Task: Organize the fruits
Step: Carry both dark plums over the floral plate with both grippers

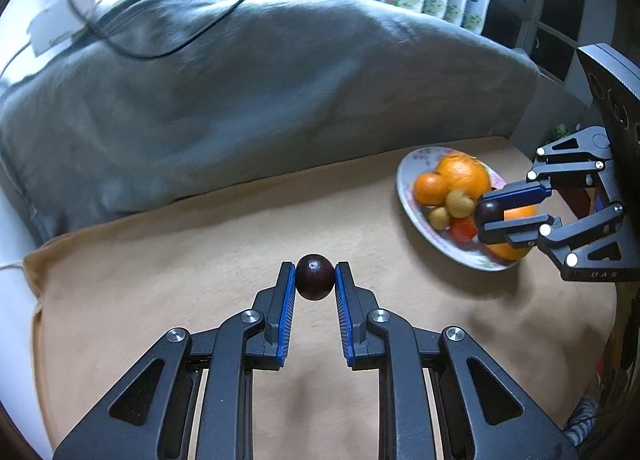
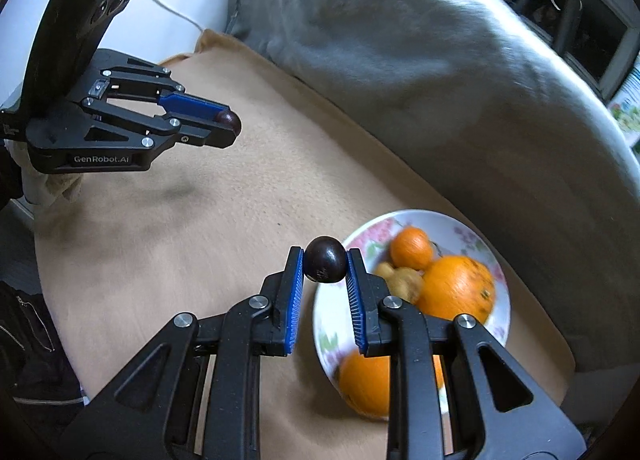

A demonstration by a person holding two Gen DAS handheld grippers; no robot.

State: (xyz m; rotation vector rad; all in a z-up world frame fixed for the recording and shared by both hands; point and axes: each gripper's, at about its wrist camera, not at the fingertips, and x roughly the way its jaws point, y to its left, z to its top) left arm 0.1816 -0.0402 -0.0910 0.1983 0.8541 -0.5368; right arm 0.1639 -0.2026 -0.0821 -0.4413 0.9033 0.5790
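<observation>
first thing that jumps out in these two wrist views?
Each hand-held gripper pinches a small dark round fruit: the left hand-held gripper over the bare tan cloth, the right hand-held gripper above the floral plate. That plate, at the cloth's right, holds bright oranges.

— What is carrying everything?
— A tan cloth (image 1: 248,220) is covering the flat surface.
— And what is lying on it?
— A floral plate (image 2: 464,220) is sitting at one side, and a grey blanket (image 1: 240,92) is bunching along the far edge.
</observation>
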